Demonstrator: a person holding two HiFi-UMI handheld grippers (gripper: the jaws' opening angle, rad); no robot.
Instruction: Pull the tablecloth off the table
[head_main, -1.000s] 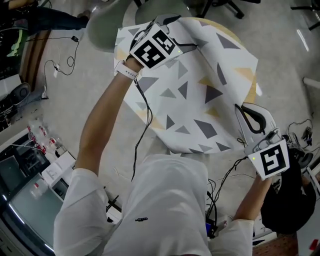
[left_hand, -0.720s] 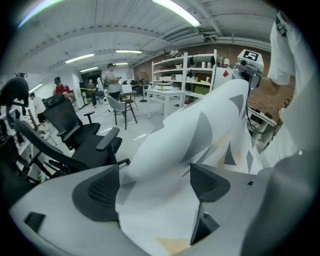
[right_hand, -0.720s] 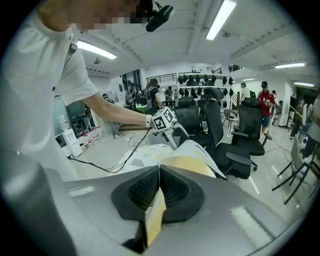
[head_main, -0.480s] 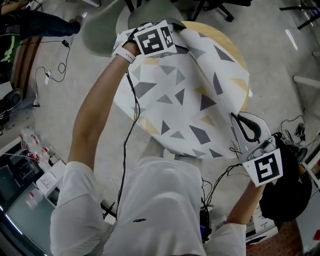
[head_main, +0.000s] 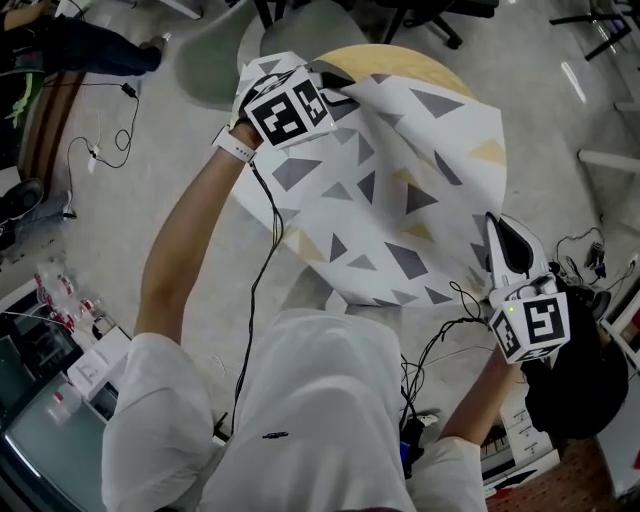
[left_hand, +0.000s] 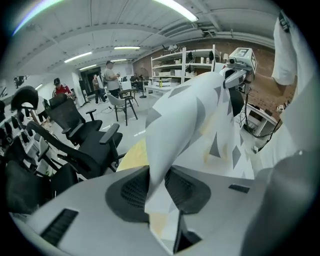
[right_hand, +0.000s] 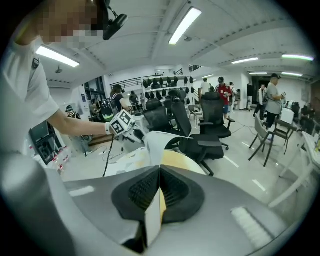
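The patterned tablecloth (head_main: 400, 200), white with grey and yellow triangles, lies over most of the round table (head_main: 390, 58). Only a crescent of bare wood shows at the table's far rim, and the cloth's near edge hangs over the side toward the person. At the table's far left edge the left gripper (head_main: 335, 85) is closing its jaws with a raised fold of the cloth between the pads. In the left gripper view that fold arches up and across the table. At the table's near right edge the right gripper (head_main: 497, 228) has its jaws pressed together on the cloth's hem, a thin strip of fabric pinched between the pads. Nothing stands on the cloth. Around the table, a grey-green chair (head_main: 215, 60) sits just beyond its far left side, with a second chair (head_main: 310, 20) close behind the far rim. Black office chairs (right_hand: 210, 125) crowd the floor past the table in the right gripper view. Cables (head_main: 100, 130) trail on the floor well left of the table. A black bag-like shape (head_main: 575, 390) lies near its right side, below the right gripper. People (right_hand: 272, 100) stand well beyond the table, and shelves (left_hand: 185, 62) line the wall far behind it.
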